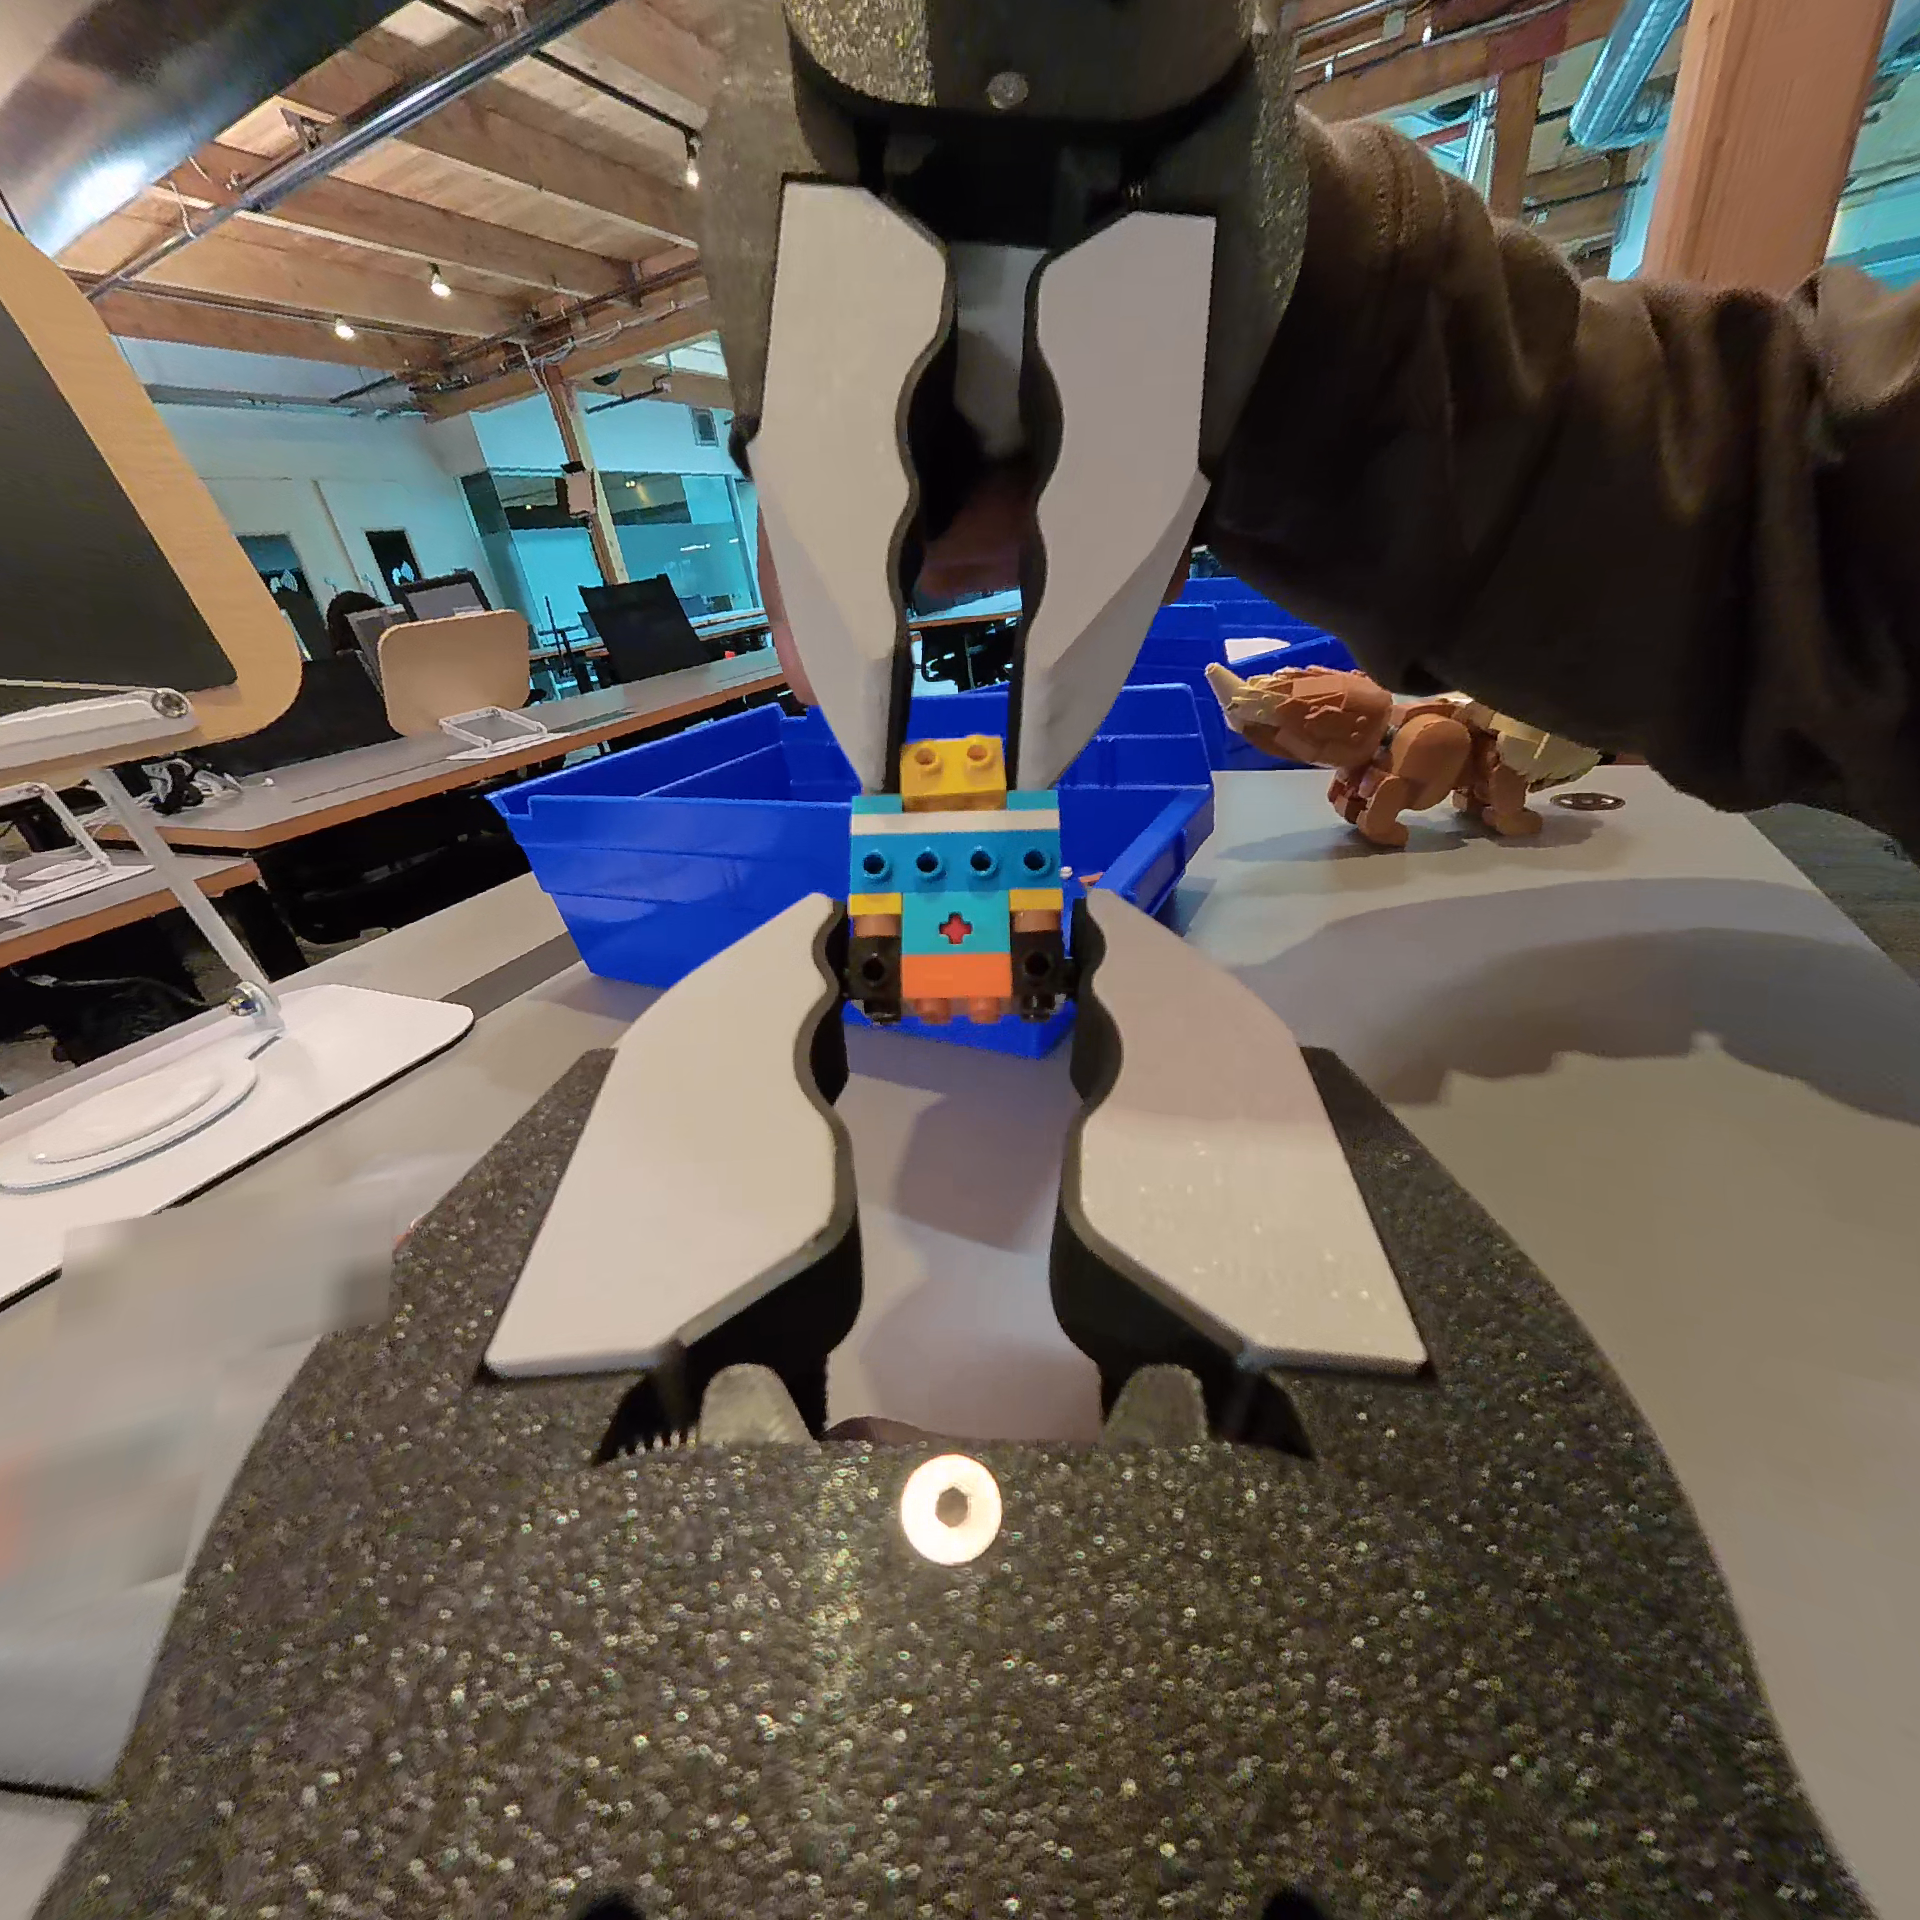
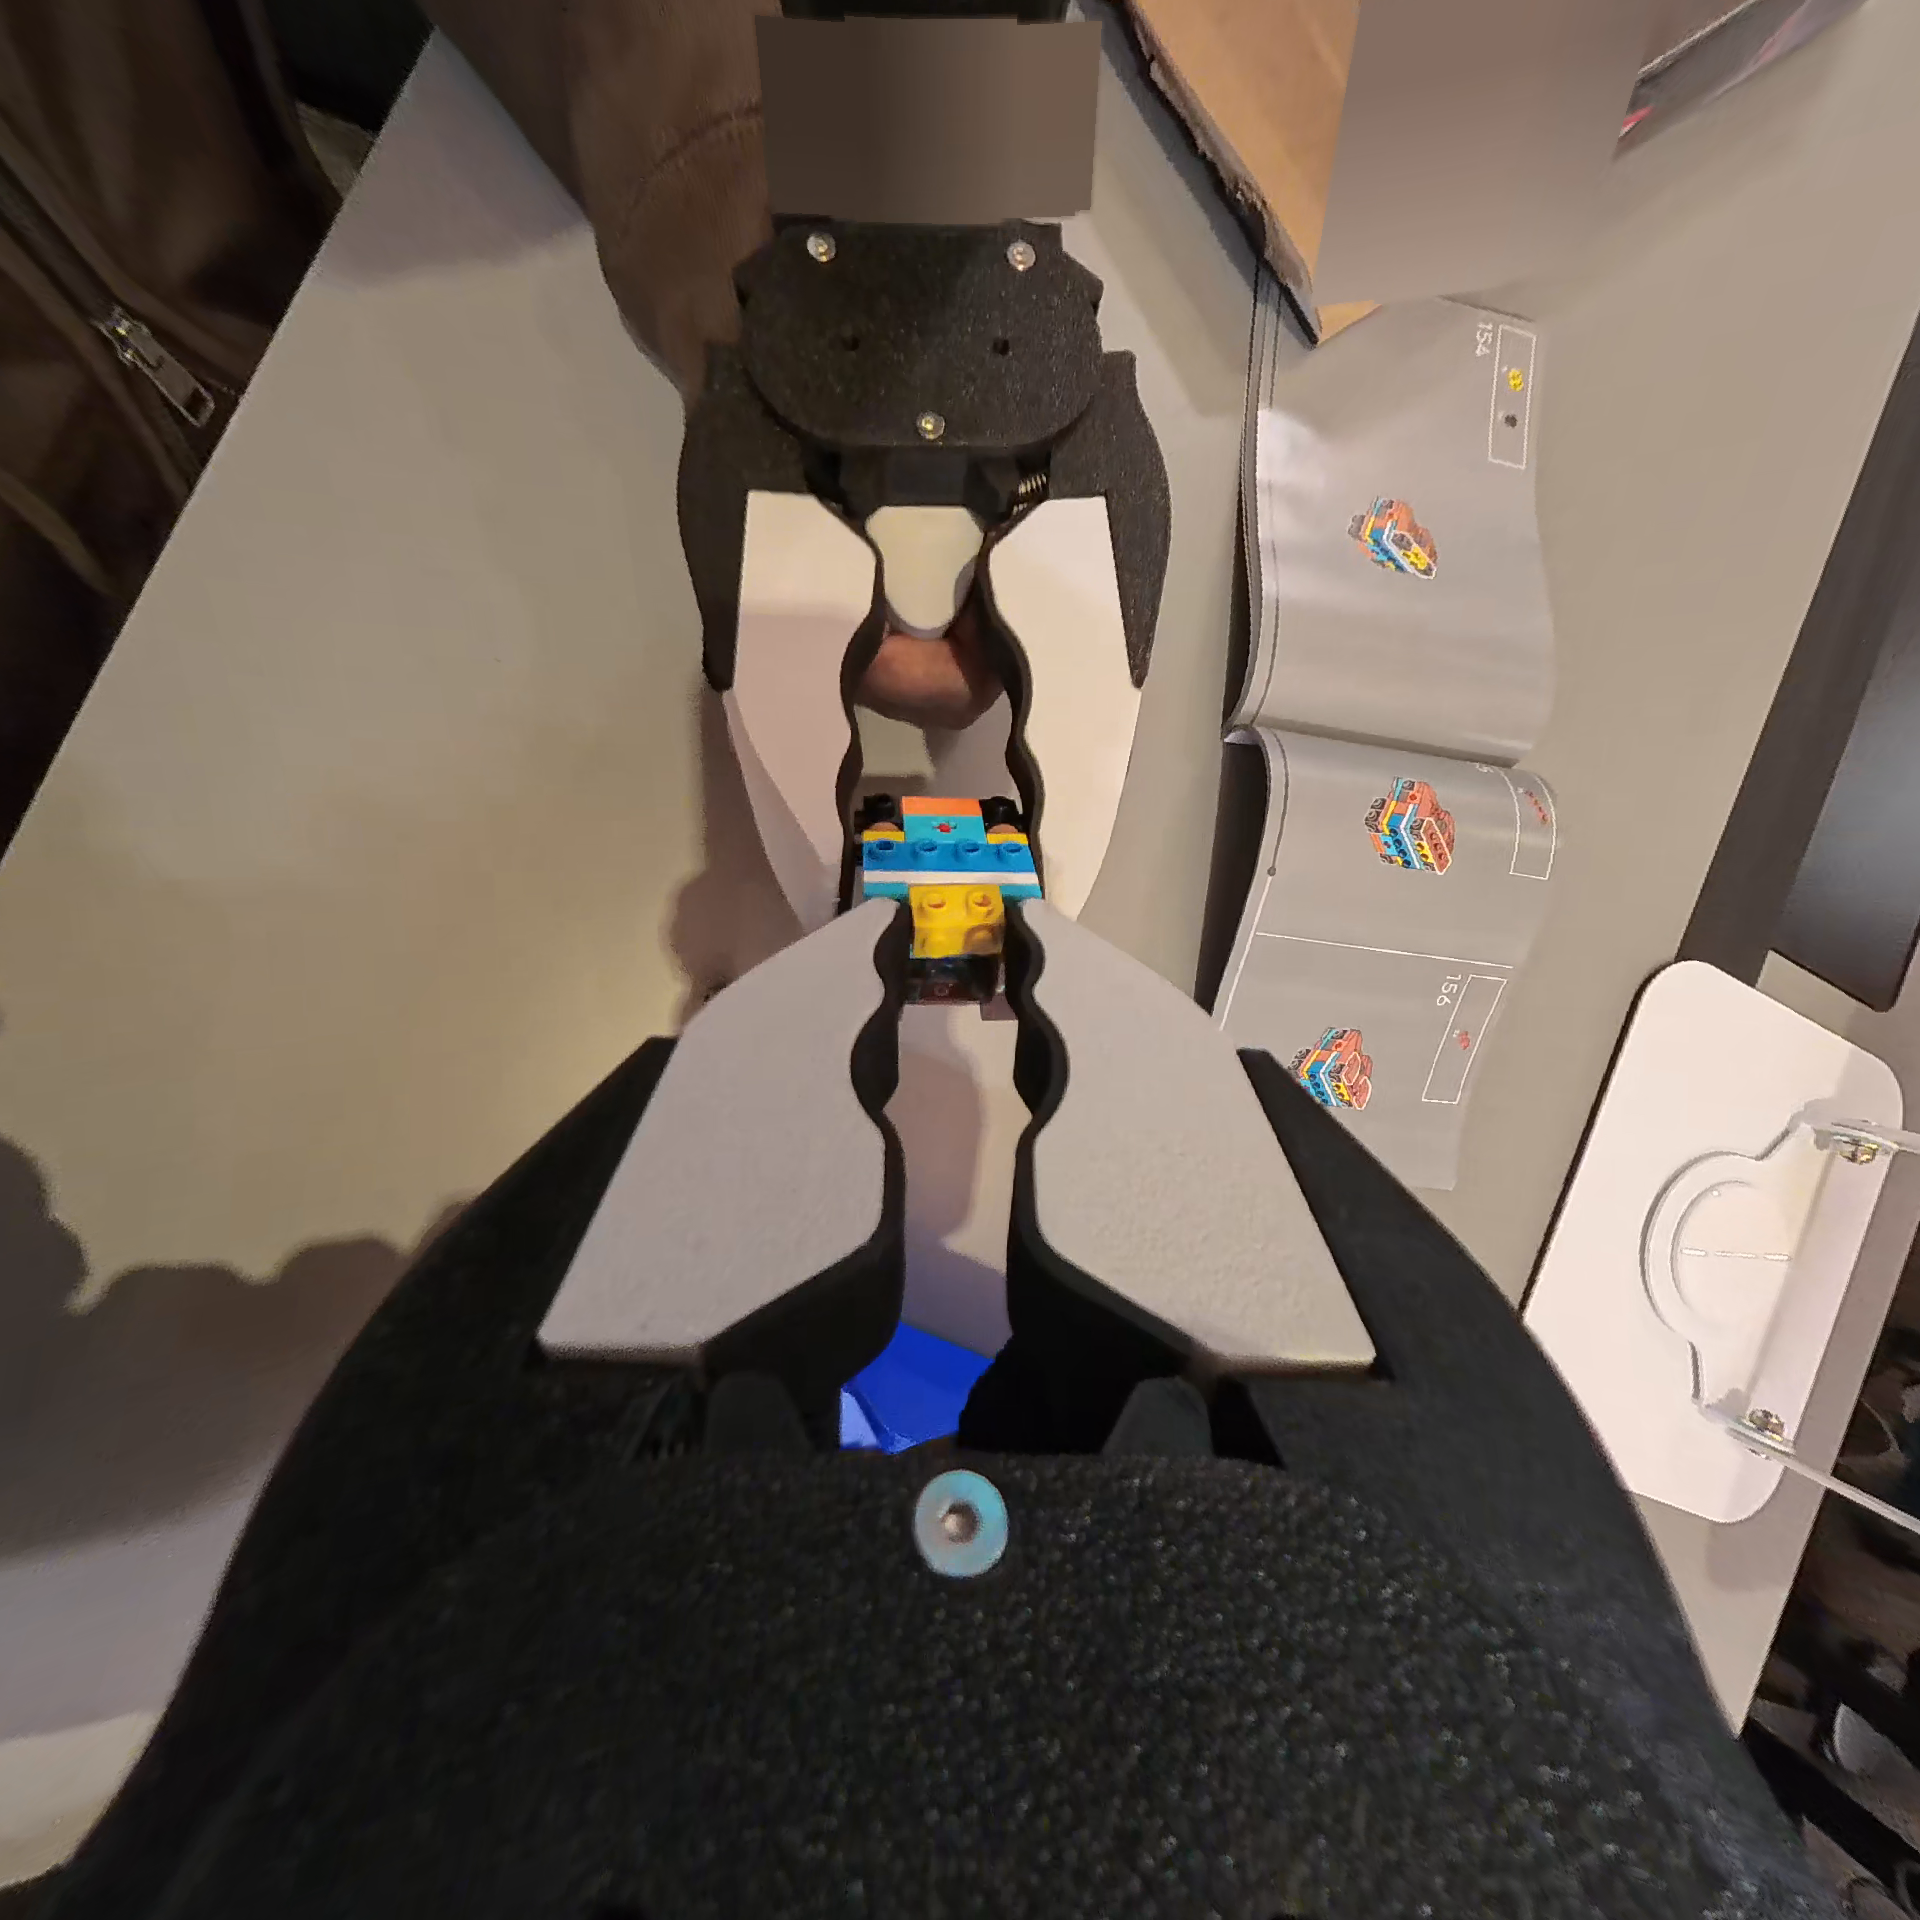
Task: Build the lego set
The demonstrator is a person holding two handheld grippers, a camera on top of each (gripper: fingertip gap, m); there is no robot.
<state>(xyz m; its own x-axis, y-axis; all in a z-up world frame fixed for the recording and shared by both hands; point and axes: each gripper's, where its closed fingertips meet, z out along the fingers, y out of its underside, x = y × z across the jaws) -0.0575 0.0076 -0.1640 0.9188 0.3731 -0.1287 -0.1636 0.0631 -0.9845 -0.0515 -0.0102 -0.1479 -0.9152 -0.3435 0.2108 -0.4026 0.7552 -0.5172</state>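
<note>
With the left claw [image 1: 956, 961] clenched on the small lego build [image 1: 954, 902] above the desk [image 1: 1558, 1039], the right claw [image 1: 951, 764], seemingly gripping the yellow brick [image 1: 952, 771], should press straight, squarely onto the studs.

Lego model [image 1: 956, 914] before bins [image 1: 675, 842], above table [image 1: 1558, 1143]
</note>
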